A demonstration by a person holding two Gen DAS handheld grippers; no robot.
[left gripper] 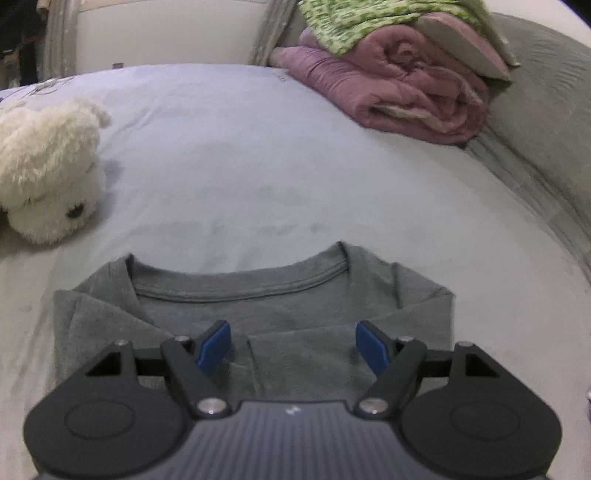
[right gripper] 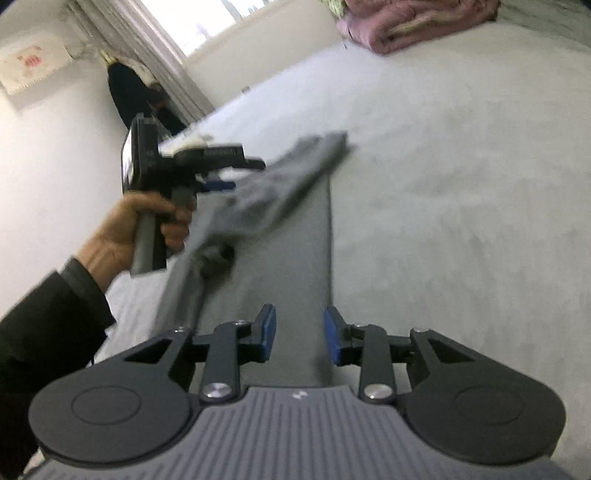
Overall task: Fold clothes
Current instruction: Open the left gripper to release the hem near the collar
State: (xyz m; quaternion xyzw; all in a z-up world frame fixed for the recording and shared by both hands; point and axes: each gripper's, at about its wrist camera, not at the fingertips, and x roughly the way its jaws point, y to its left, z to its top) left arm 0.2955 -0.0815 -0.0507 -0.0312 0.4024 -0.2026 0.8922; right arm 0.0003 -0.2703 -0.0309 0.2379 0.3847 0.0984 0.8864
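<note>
Lay across a wide pale bed [left gripper: 258, 155], well inside its edges, with bare sheet on the far side of the grey T-shirt [left gripper: 255, 314] and to its right. Beyond the T-shirt's collar, far toward the head of the bed: a rolled pink quilt [left gripper: 399, 92] under a green patterned cloth [left gripper: 369, 22], and a grey pillow [left gripper: 546, 122] to the right of those. Off to the left of the T-shirt, well apart: a white plush toy [left gripper: 48, 173]. Showed both sleeves already turned in over the chest, collar pointing away, long axis running from the collar back toward the near edge of the bed; judged partly folded, with the lengthwise fold from hem to collar not yet made. Hovered above the collar end, pointing down at the chest: left tongs [left gripper: 293, 347], released, blue pads wide apart with only cloth beneath and nothing pinched. Sat over the long grey strip nearer the hem: right tongs [right gripper: 300, 338], parted more narrowly, empty. Judged the right hand nearer the hem, so better placed to lift that end. Gripped the left tool's handle: a hand [right gripper: 140, 229] in a dark sleeve [right gripper: 48, 317].
</note>
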